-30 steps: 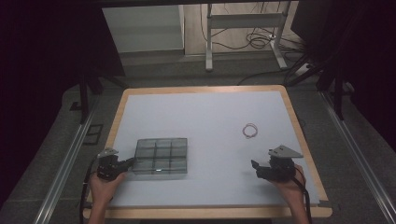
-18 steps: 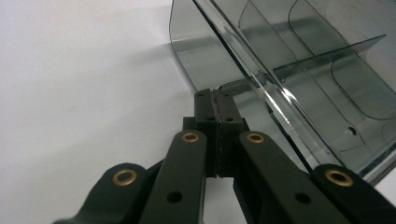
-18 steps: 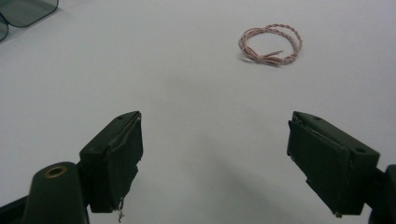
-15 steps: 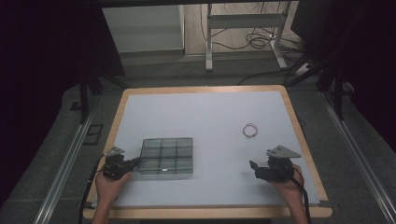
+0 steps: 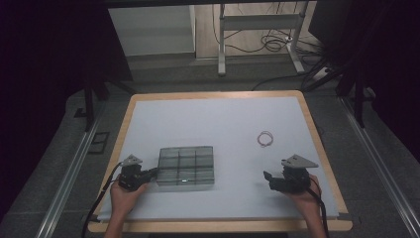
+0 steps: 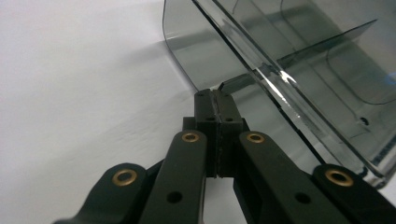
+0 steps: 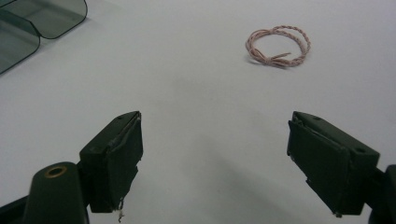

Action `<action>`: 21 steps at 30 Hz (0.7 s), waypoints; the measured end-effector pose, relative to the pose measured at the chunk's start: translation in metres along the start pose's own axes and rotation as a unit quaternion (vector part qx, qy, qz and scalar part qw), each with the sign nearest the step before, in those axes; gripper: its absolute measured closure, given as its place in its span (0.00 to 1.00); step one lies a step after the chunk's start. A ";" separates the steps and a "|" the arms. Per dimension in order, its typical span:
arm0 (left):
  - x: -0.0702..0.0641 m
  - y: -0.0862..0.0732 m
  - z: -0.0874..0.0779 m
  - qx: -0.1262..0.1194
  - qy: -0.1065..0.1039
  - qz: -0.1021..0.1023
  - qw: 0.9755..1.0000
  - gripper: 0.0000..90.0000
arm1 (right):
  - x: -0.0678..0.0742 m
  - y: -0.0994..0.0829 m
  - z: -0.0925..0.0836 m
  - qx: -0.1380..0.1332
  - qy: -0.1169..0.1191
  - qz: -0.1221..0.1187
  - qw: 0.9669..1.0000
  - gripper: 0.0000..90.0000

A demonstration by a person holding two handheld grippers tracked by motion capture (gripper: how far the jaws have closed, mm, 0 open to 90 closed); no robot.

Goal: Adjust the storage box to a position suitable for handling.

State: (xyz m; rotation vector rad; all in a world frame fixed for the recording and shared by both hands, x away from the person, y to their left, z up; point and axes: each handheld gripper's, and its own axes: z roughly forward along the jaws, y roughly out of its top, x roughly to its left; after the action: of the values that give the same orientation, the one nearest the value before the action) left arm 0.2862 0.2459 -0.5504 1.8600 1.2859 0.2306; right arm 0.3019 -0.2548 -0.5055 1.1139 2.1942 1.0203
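Smoky clear plastic is making up the compartment tray [image 5: 186,167], which is lying flat on the white table cover [image 5: 218,129] toward the near left of the table. The left gripper [image 5: 150,173] is meeting the tray at its left edge, its jaws pressed together on the thin rim of the tray's wall. The left gripper view is showing that pinch close up: the two black pads [image 6: 217,114] are sitting tight against each other with the tray's rim [image 6: 261,74] running off from them, dividers and rounded corners visible through the tinted wall. The right gripper [image 5: 270,179] is resting well apart at the near right, jaws standing wide with nothing between them. Its own view is giving what the high view barely resolves: a small pinkish twisted cord loop [image 7: 278,46] lying beyond the spread jaws, and a tray corner [image 7: 56,18] at the upper left. Bare cover is stretching between tray and loop and toward the far wooden edge [image 5: 213,94].
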 end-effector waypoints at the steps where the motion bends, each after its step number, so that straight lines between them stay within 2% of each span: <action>1: -0.001 0.001 0.001 0.001 -0.001 0.001 1.000 1.00 | 0.000 0.000 0.000 0.000 0.000 0.000 1.000 0.20; 7: -0.010 0.006 0.006 0.003 -0.006 0.010 1.000 1.00 | 0.001 0.000 0.001 0.004 -0.001 -0.002 1.000 0.20; 9: -0.011 0.006 0.009 0.002 -0.015 0.006 1.000 1.00 | 0.001 0.000 0.001 0.003 0.000 -0.001 1.000 0.20; 17: -0.020 0.010 0.017 0.009 -0.017 0.016 1.000 1.00 | 0.001 0.000 0.000 -0.001 0.002 0.001 1.000 0.20; 19: -0.024 0.011 0.019 0.009 -0.021 0.016 1.000 1.00 | 0.000 0.000 -0.001 -0.003 0.008 0.005 1.000 0.20; 21: -0.024 0.011 0.022 0.008 -0.038 0.009 0.999 1.00 | 0.001 0.001 -0.001 -0.005 0.012 0.008 1.000 0.20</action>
State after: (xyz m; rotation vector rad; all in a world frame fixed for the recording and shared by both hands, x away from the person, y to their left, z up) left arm 0.2953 0.2129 -0.5490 1.8753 1.2242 0.1590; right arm 0.3012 -0.2545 -0.5044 1.1211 2.1988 1.0554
